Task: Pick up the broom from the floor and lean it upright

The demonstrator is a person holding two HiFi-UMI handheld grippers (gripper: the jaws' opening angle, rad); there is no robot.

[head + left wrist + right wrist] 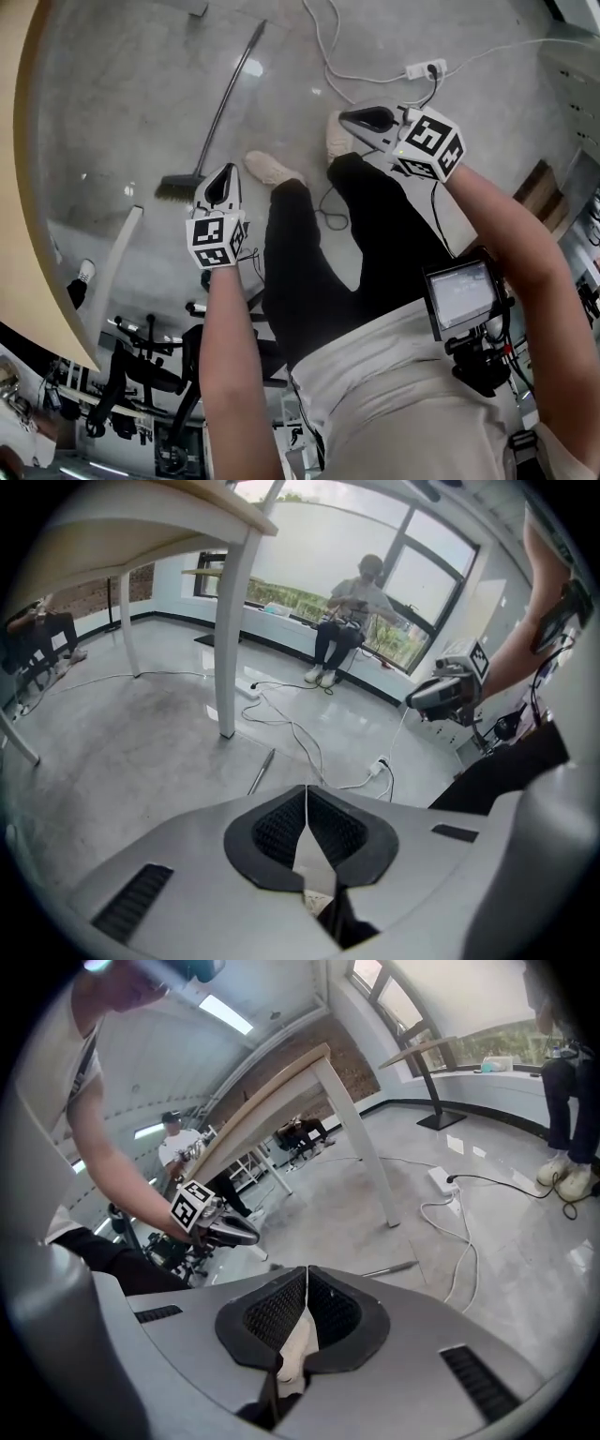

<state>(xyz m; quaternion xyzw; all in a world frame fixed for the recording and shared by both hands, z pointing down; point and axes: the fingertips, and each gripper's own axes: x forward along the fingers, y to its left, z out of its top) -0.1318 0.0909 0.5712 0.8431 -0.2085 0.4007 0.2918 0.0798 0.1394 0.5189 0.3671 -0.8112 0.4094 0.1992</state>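
Observation:
The broom (225, 98) lies flat on the grey concrete floor, its thin handle running up and to the right from the brush head (178, 187). My left gripper (225, 171) hangs just right of the brush head, above the floor, jaws shut and empty. My right gripper (345, 117) is further right, over the person's shoes, also shut with nothing in it. In the left gripper view the handle (261, 772) shows beyond the shut left gripper (306, 787). In the right gripper view a stretch of the handle (389, 1268) lies past the shut right gripper (306, 1269).
A wooden table top (19, 187) curves along the left, and its white leg (232, 621) stands near the handle's far end. White cables and a power strip (424, 68) lie on the floor. A person (347, 621) sits by the window. Chairs (141, 375) stand behind.

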